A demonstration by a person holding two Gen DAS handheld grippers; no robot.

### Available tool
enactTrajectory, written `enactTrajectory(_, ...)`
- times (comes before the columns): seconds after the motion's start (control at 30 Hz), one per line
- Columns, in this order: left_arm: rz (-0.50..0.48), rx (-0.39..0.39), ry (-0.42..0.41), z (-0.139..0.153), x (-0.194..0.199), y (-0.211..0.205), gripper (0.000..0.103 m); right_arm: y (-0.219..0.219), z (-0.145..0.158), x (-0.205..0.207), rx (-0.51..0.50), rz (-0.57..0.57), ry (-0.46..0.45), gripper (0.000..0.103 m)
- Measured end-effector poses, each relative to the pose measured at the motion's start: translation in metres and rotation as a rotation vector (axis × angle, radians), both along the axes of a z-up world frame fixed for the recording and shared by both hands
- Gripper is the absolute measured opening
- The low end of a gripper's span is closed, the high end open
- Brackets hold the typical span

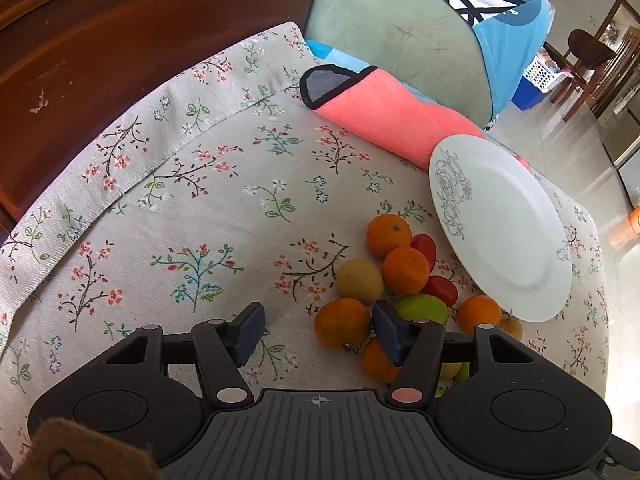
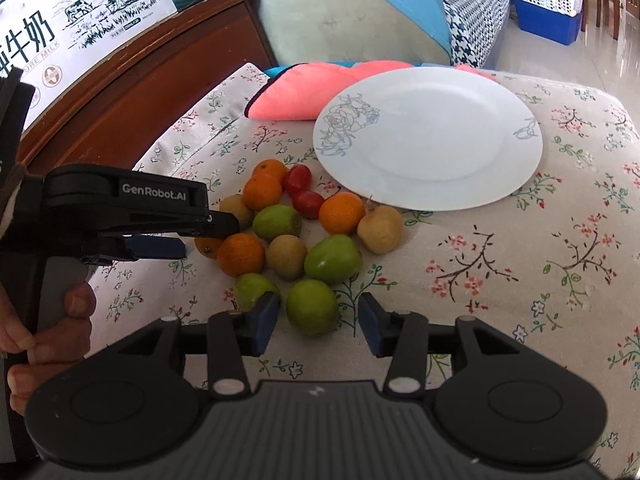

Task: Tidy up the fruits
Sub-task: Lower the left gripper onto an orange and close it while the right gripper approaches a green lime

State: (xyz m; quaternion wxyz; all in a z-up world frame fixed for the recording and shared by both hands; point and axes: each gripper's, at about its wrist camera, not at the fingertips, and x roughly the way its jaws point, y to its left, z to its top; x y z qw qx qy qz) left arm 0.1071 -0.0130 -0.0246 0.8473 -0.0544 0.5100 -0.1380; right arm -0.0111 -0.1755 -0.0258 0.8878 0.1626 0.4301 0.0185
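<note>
A pile of fruit lies on the floral cloth next to a white plate (image 2: 432, 136): several oranges (image 2: 342, 212), green fruits (image 2: 333, 258), brownish fruits (image 2: 380, 229) and two red tomatoes (image 2: 307, 203). My right gripper (image 2: 319, 322) is open, its jaws on either side of a green fruit (image 2: 312, 307) at the pile's near edge. My left gripper (image 1: 320, 330) is open, with an orange (image 1: 343, 323) between its jaws. In the right wrist view the left gripper (image 2: 200, 236) reaches in from the left. The plate (image 1: 500, 228) holds nothing.
A pink cushion (image 2: 304, 88) lies behind the plate against a blue-and-grey sofa cushion (image 2: 344, 12). A dark wooden headboard (image 2: 140, 80) with a milk carton (image 2: 80, 4) runs along the left. The cloth's right edge drops to a tiled floor (image 1: 592, 128).
</note>
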Motion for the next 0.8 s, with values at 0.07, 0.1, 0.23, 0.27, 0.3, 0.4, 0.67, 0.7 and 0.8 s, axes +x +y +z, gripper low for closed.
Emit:
enactTrajectory(0.07, 0.004, -0.011, 0.011, 0.0, 0.0, 0.003, 0.057, -0.002, 0.0, 0.0, 0.008, -0.002, 0.003, 0.04)
enactTrajectory(0.1, 0.008, -0.023, 0.019, 0.001, 0.0, 0.006, 0.056, -0.003, 0.0, 0.0, 0.016, -0.003, 0.007, 0.036)
enactTrajectory(0.23, 0.033, -0.047, 0.024, 0.003, -0.002, 0.016, 0.055, -0.004, 0.001, 0.001, 0.027, 0.007, 0.023, 0.029)
enactTrajectory(0.27, 0.039, -0.047, 0.02, 0.004, -0.002, 0.018, 0.055, -0.003, 0.001, 0.001, 0.023, 0.009, 0.025, 0.029)
enactTrajectory(0.3, 0.043, -0.047, 0.017, 0.005, -0.002, 0.02, 0.055, -0.003, 0.001, 0.0, 0.02, 0.01, 0.028, 0.029)
enactTrajectory(0.4, 0.045, -0.055, 0.024, 0.005, -0.002, 0.023, 0.057, -0.001, 0.001, 0.0, 0.01, 0.013, 0.026, 0.029)
enactTrajectory(0.67, -0.013, 0.04, -0.039, -0.002, -0.007, 0.003, 0.056, 0.001, 0.0, 0.002, 0.005, 0.016, 0.013, 0.032)
enactTrajectory(0.7, -0.023, 0.053, -0.049, -0.002, -0.009, 0.002, 0.055, 0.001, 0.0, 0.002, 0.004, 0.018, 0.014, 0.031)
enactTrajectory(0.8, -0.029, 0.059, -0.061, -0.001, -0.011, 0.002, 0.045, 0.001, 0.001, 0.001, 0.009, 0.022, 0.015, 0.029)
